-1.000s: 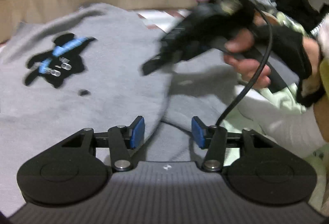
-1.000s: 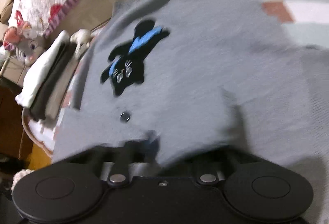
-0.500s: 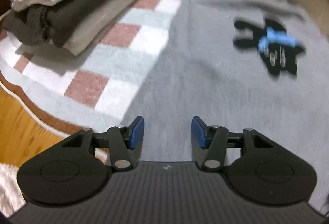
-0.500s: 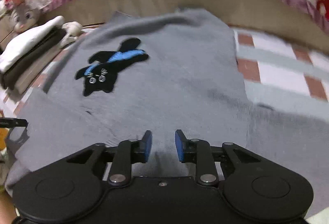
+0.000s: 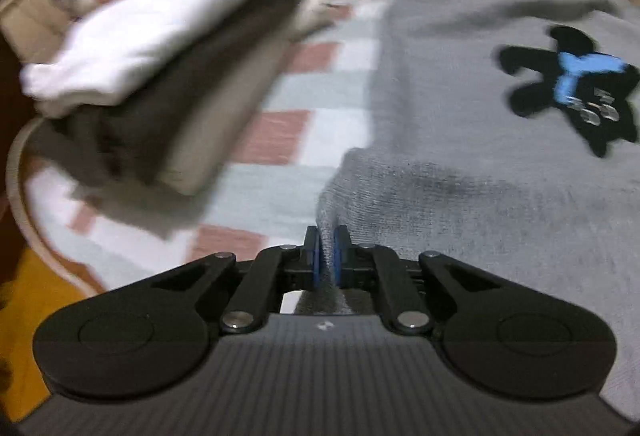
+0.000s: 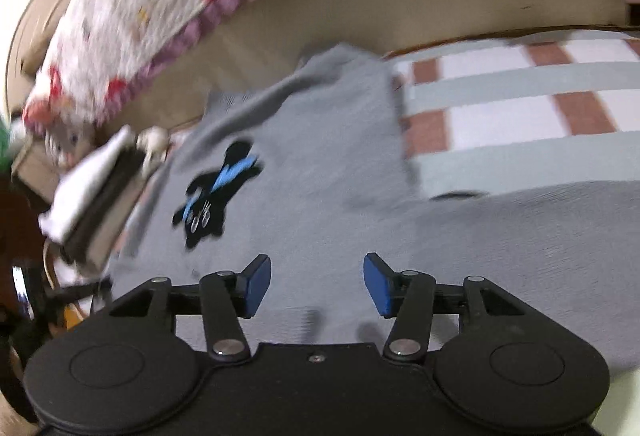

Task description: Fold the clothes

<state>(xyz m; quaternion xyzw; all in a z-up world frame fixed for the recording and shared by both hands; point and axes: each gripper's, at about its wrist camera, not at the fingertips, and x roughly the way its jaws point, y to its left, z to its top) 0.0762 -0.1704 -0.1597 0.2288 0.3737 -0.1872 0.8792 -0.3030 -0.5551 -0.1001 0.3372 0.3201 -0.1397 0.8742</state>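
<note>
Left wrist view: the left tool (image 5: 326, 256) is pinching the near-left edge of the grey sweater (image 5: 480, 156), probably thinly, so pulling may slip it; the folded stack (image 5: 160, 76) is crowding the left. Right wrist view: the right tool (image 6: 318, 286) is hovering wide open, empty, over the sweater; checkered mat (image 6: 520, 124) is lying free far right.

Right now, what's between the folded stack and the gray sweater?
Left wrist view: only a bare strip of checkered blanket separates the folded stack from the gray sweater. The left claw pinches the sweater's near edge.
</note>
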